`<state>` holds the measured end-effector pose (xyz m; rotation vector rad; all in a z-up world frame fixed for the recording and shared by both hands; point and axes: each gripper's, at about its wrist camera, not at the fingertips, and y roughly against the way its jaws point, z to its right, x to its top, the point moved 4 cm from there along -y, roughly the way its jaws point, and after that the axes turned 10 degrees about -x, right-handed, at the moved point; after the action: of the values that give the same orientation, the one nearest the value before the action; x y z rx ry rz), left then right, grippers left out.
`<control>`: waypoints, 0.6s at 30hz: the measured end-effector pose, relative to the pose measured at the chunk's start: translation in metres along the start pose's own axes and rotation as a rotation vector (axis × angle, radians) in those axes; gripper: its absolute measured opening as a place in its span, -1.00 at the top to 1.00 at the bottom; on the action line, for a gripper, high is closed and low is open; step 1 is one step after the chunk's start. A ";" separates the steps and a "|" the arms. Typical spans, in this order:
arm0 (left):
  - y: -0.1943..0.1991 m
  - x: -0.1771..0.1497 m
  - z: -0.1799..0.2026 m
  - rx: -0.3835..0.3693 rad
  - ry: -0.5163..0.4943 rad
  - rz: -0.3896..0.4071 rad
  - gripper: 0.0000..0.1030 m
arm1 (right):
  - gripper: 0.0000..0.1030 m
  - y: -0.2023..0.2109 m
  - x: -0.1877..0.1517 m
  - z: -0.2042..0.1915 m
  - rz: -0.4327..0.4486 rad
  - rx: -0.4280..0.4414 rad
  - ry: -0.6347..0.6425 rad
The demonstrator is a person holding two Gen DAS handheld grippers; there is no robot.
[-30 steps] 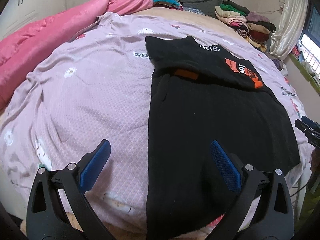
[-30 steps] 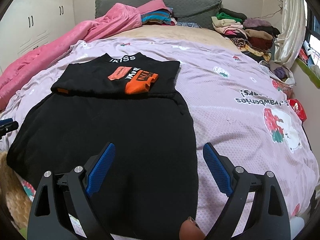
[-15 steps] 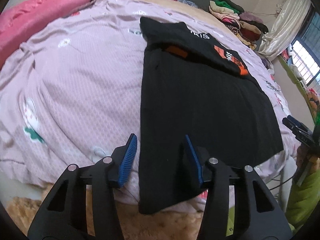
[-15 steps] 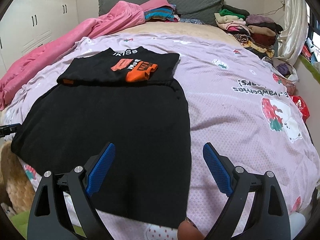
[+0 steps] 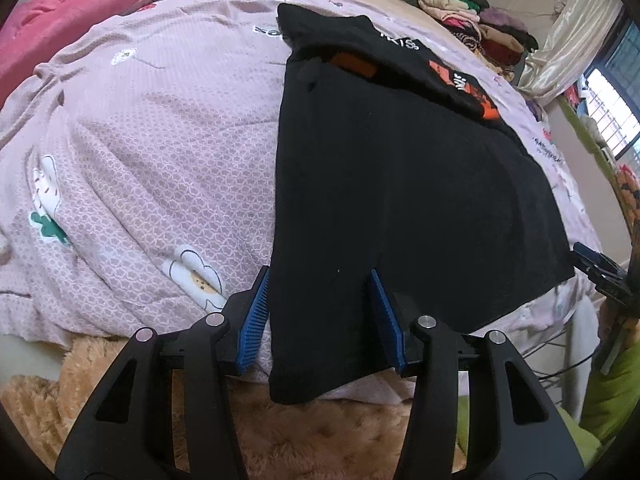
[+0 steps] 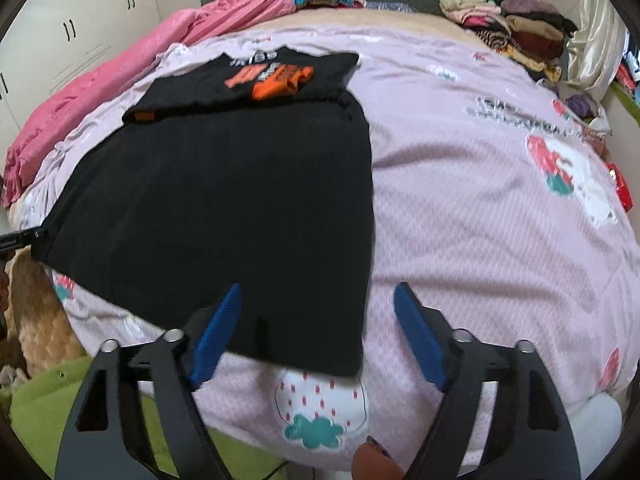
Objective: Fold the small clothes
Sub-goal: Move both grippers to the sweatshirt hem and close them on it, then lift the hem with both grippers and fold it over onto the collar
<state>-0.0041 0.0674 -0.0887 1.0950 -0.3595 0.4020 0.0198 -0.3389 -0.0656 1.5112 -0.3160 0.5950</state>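
A black T-shirt [image 5: 400, 184] with orange print lies flat on the lilac bedspread [image 5: 140, 152], its top part folded over; its hem hangs over the bed's near edge. My left gripper [image 5: 320, 316] is open, its blue pads on either side of the shirt's left hem corner. The shirt also shows in the right wrist view [image 6: 224, 200]. My right gripper [image 6: 320, 332] is open around the right hem corner. Each gripper shows at the edge of the other's view.
A pink blanket [image 6: 140, 68] lies along the bed's left side. Stacks of folded clothes [image 6: 508, 24] sit by the grey headboard. A tan fluffy rug [image 5: 280, 432] and a green thing [image 6: 48, 404] are below the bed's edge.
Both grippers have drawn back and down to the shirt's hem at the bed's edge. The left jaws narrowed from wide open around the left corner. The right jaws narrowed slightly.
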 end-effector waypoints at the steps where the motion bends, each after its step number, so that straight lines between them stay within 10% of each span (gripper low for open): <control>1: 0.000 0.000 0.001 0.004 -0.003 0.000 0.21 | -0.28 -0.005 -0.004 0.001 -0.024 0.009 -0.003; 6: -0.002 -0.001 0.000 0.008 -0.004 0.002 0.23 | 0.06 -0.021 -0.012 0.005 -0.068 0.051 -0.019; 9: 0.001 0.002 0.000 -0.001 0.013 0.012 0.61 | 0.76 -0.013 -0.010 0.002 -0.032 0.049 0.011; 10: 0.004 0.004 0.001 -0.021 0.018 0.018 0.86 | 0.80 -0.008 -0.007 0.000 -0.011 0.034 0.031; 18: 0.024 0.015 0.012 -0.082 0.004 0.076 0.94 | 0.85 0.034 0.023 0.004 0.153 0.132 0.006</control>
<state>-0.0033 0.0683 -0.0581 1.0023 -0.4117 0.4530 0.0207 -0.3404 -0.0239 1.6212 -0.3966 0.7530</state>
